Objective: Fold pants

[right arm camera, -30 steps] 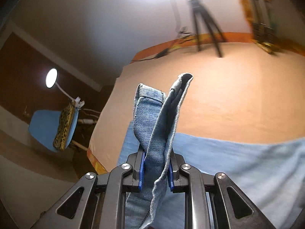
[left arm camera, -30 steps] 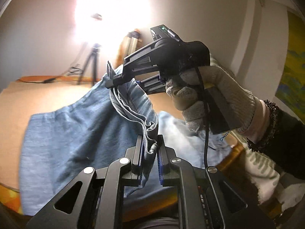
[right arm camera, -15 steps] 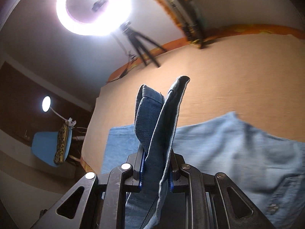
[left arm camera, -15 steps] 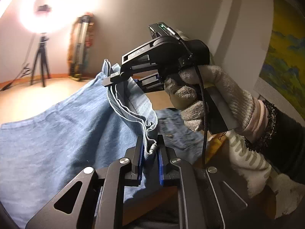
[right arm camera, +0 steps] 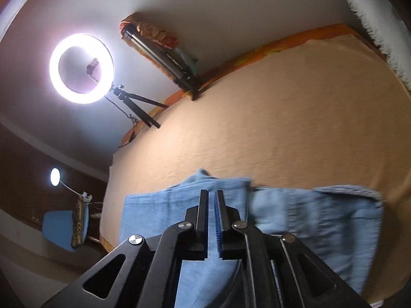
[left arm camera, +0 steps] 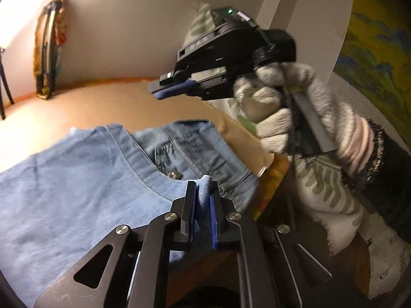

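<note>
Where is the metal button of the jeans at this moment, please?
In the left wrist view, the metal button sits on the jeans near the waistband, just beyond and left of the left tongs.

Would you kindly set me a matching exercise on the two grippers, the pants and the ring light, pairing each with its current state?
Things:
1. left gripper
2. right gripper
3. ring light
4. pants

States:
A. lit, mounted on a tripod near the wall
B. spread on the tan surface
C. pinching a denim edge
D. holding nothing, raised above the cloth

Pairs: 1-C, 2-D, 3-A, 4-B
</note>
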Demonstrator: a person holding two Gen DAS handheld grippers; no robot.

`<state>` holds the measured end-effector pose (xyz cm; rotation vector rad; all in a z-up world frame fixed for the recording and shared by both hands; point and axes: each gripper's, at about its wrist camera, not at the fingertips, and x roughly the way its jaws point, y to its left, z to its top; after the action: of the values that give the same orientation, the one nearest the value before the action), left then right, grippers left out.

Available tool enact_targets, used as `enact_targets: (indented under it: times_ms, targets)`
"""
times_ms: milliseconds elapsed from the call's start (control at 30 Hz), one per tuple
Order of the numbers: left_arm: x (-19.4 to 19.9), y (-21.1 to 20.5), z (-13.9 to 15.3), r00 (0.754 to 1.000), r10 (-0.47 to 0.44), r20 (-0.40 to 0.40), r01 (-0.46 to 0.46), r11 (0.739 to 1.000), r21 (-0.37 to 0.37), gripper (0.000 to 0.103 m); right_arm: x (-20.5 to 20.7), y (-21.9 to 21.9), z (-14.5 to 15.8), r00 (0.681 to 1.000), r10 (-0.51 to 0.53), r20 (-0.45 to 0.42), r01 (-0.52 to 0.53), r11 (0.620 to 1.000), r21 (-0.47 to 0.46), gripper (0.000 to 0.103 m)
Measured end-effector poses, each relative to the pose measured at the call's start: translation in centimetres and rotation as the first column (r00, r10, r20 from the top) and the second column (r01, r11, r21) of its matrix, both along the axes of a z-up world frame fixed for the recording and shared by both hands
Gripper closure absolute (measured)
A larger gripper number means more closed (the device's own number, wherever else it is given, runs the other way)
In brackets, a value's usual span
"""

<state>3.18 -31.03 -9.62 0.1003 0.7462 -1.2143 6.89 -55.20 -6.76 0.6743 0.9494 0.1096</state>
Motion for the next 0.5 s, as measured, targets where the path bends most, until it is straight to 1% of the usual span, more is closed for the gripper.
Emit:
enact_targets:
  times_ms: [33, 100, 167, 267, 333, 400, 500]
  targets:
    - [0.1, -0.2, -0.3, 1.0, -0.002, -0.004, 0.002, 1.0, 0.011, 0.096, -0.2, -0.2, -0.2, 1.0, -0.002, -0.01, 0.002, 1.0, -0.012, 0.086]
    - [0.2, -0.3, -0.9, 1.0, -0.001, -0.01, 0.001, 1.0, 0.024, 0.096, -0.5, -0.5, -1.0, 0.999, 0.015, -0.033, -0.016, 1.0, -0.022, 0.067]
    - [0.2, 0.0, -0.9, 1.0, -0.001, -0.011, 0.001, 1.0, 0.024, 0.096, -0.6, -0.4, -1.9, 0.997, 0.019, -0.071, -0.022, 0.999, -0.04, 0.06]
    - [0.2, 0.8, -0.7, 1.0, -0.004, -0.017, 0.005, 1.0, 0.015, 0.096, -0.8, 0.0, -3.8, 0.992, 0.06, -0.107, -0.06, 0.998, 0.003, 0.06]
    - [0.0, 1.2, -0.6, 1.0, -0.011, 0.0, 0.011, 1.0, 0.026, 0.096, -0.9, 1.0, -4.8, 0.986, 0.101, -0.132, -0.101, 0.995, 0.009, 0.06]
    - [-0.2, 1.5, -0.6, 0.999, -0.032, -0.006, 0.032, 0.999, 0.03, 0.096, -1.3, 2.2, -5.7, 0.979, 0.137, -0.152, -0.136, 0.991, 0.015, 0.06]
    - [-0.9, 1.3, -1.0, 0.999, -0.049, 0.012, 0.049, 0.997, 0.053, 0.096, -2.2, 3.2, -6.8, 0.972, 0.165, -0.168, -0.159, 0.986, 0.045, 0.058]
